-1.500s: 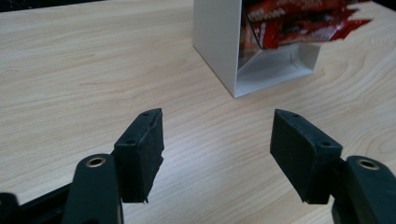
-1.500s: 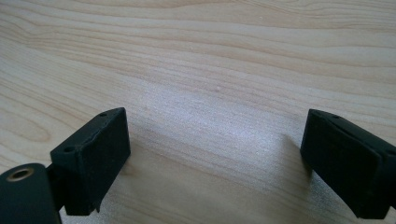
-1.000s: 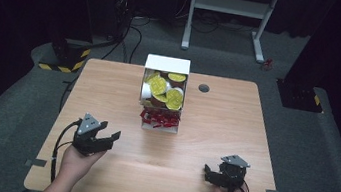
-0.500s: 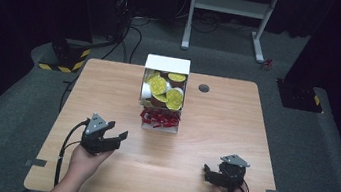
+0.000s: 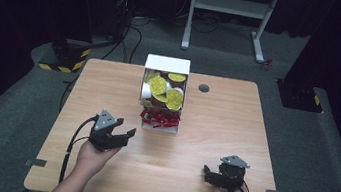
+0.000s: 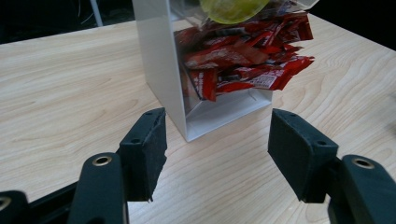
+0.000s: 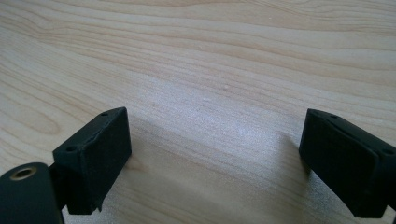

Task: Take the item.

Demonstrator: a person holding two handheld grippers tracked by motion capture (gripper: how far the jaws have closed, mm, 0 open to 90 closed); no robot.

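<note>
A white two-tier dispenser box stands mid-table at the back. Yellow-lidded cups fill its upper part and red sachets spill from the lower tray. My left gripper hovers just left and in front of the box, jaws open and empty. In the left gripper view the red sachets and the box's white wall lie straight ahead of the left gripper. My right gripper rests low at the front right, open, over bare wood; the right gripper holds nothing.
The wooden table has a small round cable grommet right of the box. A white desk frame and cables stand on the dark floor beyond the far edge.
My left gripper has moved right and forward, closer to the dispenser box. The right gripper has stayed where it was.
</note>
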